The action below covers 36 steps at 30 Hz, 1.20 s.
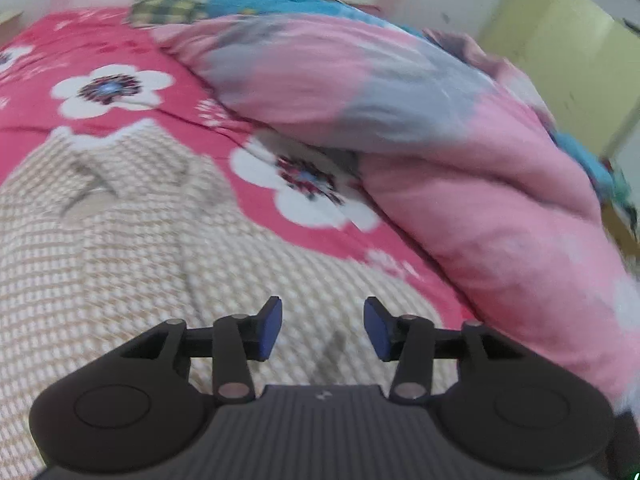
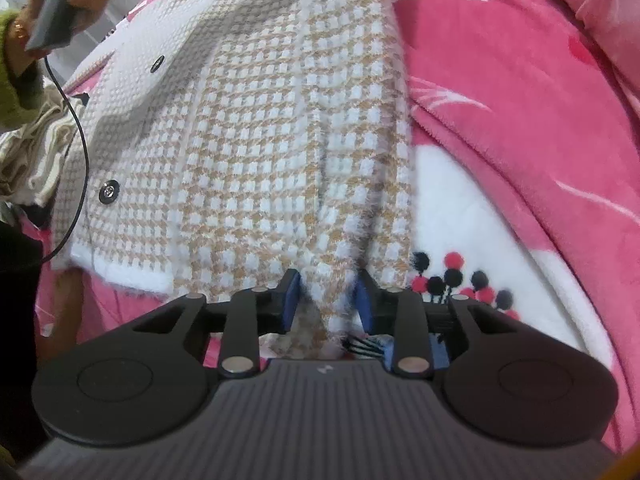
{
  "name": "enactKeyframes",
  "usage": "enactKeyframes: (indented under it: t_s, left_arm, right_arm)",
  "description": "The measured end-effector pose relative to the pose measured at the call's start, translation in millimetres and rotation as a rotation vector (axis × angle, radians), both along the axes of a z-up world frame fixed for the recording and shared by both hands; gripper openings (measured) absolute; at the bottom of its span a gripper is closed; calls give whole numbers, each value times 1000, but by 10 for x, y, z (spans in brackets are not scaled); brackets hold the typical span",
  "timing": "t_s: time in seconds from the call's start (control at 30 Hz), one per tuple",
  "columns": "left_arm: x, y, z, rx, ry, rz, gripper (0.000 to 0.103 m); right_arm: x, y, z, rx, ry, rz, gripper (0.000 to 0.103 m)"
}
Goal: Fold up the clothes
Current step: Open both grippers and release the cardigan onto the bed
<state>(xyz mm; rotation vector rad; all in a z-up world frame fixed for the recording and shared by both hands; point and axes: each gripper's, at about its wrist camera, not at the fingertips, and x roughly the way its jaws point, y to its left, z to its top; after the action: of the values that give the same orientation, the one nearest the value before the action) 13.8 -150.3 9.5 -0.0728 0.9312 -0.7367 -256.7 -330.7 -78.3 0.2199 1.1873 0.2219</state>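
Houndstooth knit cardigan (image 2: 256,152) lies flat on the pink floral bed (image 2: 520,128), its hem pinched in the right tongs (image 2: 326,300), seemingly to lift a fold, while the left tongs (image 1: 323,328) hover wide and empty above it.

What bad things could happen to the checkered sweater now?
1. The right tongs pinch only a thin bit of the sweater at its hem, so the fuzzy knit might slip out or stretch when lifted.
2. The left tongs are open above the sweater, holding nothing, so the fold could come out crooked.
3. The black cable lies across the sweater's edge near a button and might snag.
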Motion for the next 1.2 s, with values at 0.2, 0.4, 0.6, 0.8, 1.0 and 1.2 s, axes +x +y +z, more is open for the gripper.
enactKeyframes:
  t_s: [0.2, 0.4, 0.6, 0.8, 1.0, 1.2]
  left_arm:
    - [-196, -137, 37, 10, 1, -70, 47]
    - [-356, -128, 219, -31, -71, -107, 60]
    - [-584, -244, 331, -40, -102, -189, 68]
    - [-750, -281, 387, -64, -105, -247, 92]
    - [-891, -281, 409, -84, -113, -296, 103]
    - [-946, -293, 376, -62, -116, -307, 103]
  right_arm:
    - [-163, 7, 130, -63, -80, -12, 44]
    - [-447, -246, 402, -70, -211, -123, 52]
    - [-551, -455, 653, -57, -371, -256, 67]
    - [-575, -537, 853, -55, -521, -333, 95]
    - [-575, -620, 1020, -49, -638, -422, 102]
    - [-490, -615, 1020, -64, -629, -484, 102]
